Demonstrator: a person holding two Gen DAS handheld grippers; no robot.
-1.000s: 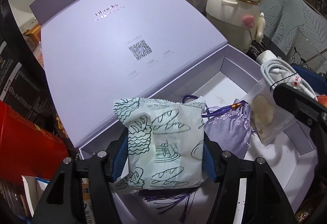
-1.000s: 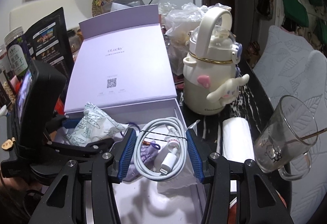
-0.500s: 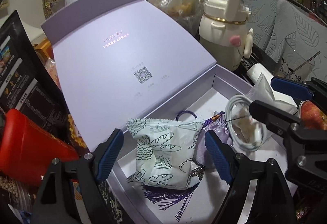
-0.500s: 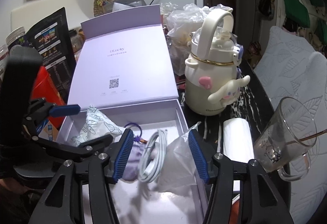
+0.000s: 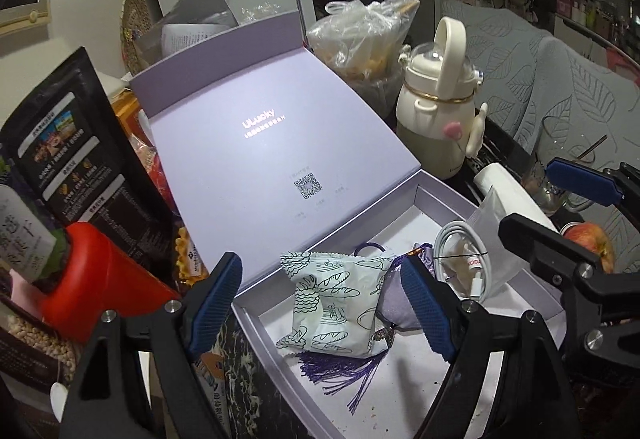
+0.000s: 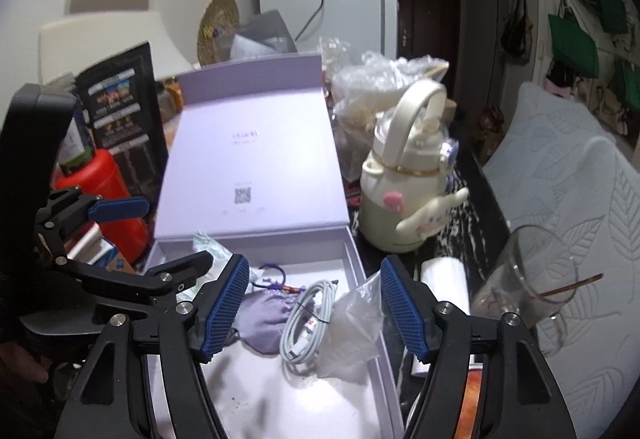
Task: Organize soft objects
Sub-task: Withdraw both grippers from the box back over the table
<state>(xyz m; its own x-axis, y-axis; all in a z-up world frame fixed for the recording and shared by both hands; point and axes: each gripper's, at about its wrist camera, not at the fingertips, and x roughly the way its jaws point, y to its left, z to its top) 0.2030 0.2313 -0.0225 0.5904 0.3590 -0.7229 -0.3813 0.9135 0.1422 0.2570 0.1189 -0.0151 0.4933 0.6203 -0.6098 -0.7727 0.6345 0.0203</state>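
Note:
An open lilac box (image 5: 424, 195) (image 6: 352, 255) holds a pale green bread-print packet (image 5: 340, 299), a purple drawstring pouch (image 6: 264, 315) (image 5: 394, 303) with a tassel (image 5: 344, 371), a coiled white cable (image 6: 308, 315) (image 5: 464, 263) and a clear plastic bag (image 6: 352, 331). My left gripper (image 5: 320, 303) is open and empty, above the packet. My right gripper (image 6: 312, 307) is open and empty, above the cable and bag. The packet is mostly hidden behind the left gripper in the right wrist view.
The box lid (image 5: 272, 159) stands open behind. A cream kettle-shaped bottle (image 6: 404, 191), a glass mug (image 6: 520, 287), a white roll (image 6: 444, 279) and an apple (image 5: 588, 243) lie right of the box. A red container (image 5: 92, 271) and black snack bags (image 5: 68, 163) stand left.
Both grippers opened, let go of the packet and the cable, and pulled back and up. The packet and the cable with its bag now lie in the box.

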